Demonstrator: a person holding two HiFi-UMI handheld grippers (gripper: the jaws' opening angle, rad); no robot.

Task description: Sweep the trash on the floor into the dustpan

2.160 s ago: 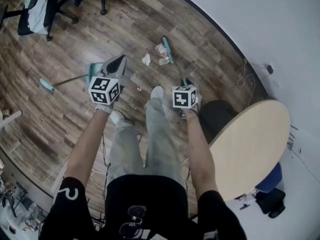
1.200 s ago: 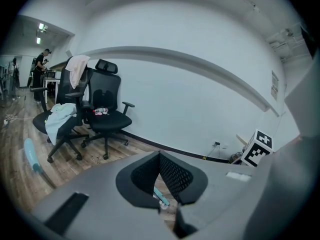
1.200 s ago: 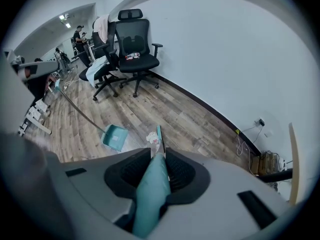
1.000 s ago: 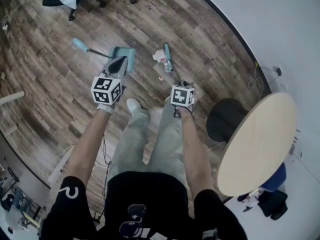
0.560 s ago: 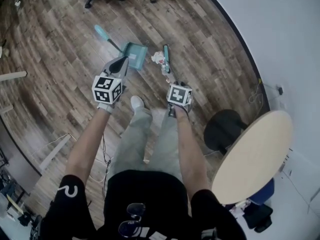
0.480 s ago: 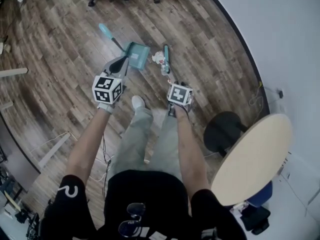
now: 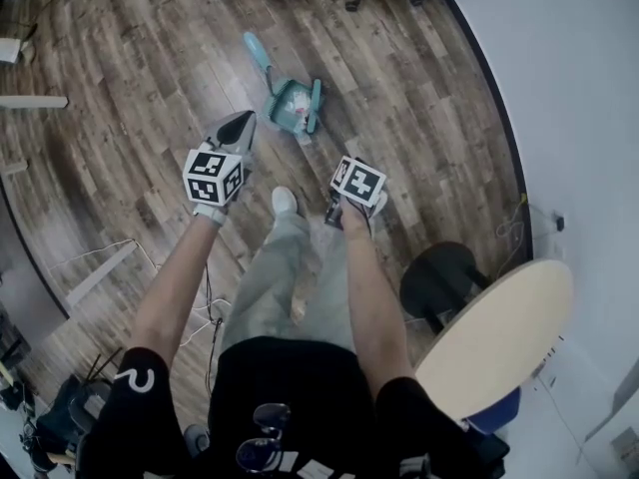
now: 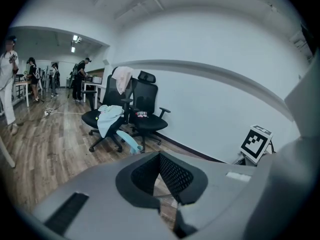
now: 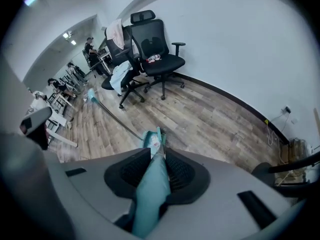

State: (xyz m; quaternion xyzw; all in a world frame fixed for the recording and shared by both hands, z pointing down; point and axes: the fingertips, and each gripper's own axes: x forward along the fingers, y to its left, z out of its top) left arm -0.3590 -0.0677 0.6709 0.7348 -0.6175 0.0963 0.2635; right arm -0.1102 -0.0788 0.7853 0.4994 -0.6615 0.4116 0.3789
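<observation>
1. Trash (image 7: 298, 110): pale scraps, upper centre of my head view. They seem to lie in the mouth of the dustpan, but they are too small for me to say whether every scrap is inside.
2. Dustpan (image 7: 281, 95): teal, on the floor. Its long handle runs toward the upper left and ends in a light-blue grip.
3. Broom (image 7: 316, 106): the teal head stands against the dustpan's right side, close against the trash. The handle runs down the frame to my right gripper.
4. Right gripper (image 9: 156, 173): jaws clamped on the broom's teal handle, which fills the gap between the pads.
5. Left gripper (image 8: 161, 156): jaws closed tip to tip with nothing between them. I hold it over bare floor at lower left of the dustpan, near it but apart.
6. Floor (image 7: 130, 118): wood planks.
7. Chairs (image 8: 135, 116): two black office chairs by the white wall, cloth draped on them, centre of the left gripper view.
8. Table (image 7: 499, 332): round with a pale top, lower right of the head view.
9. Stool (image 7: 439, 277): black, just beside the table at its upper left.
</observation>
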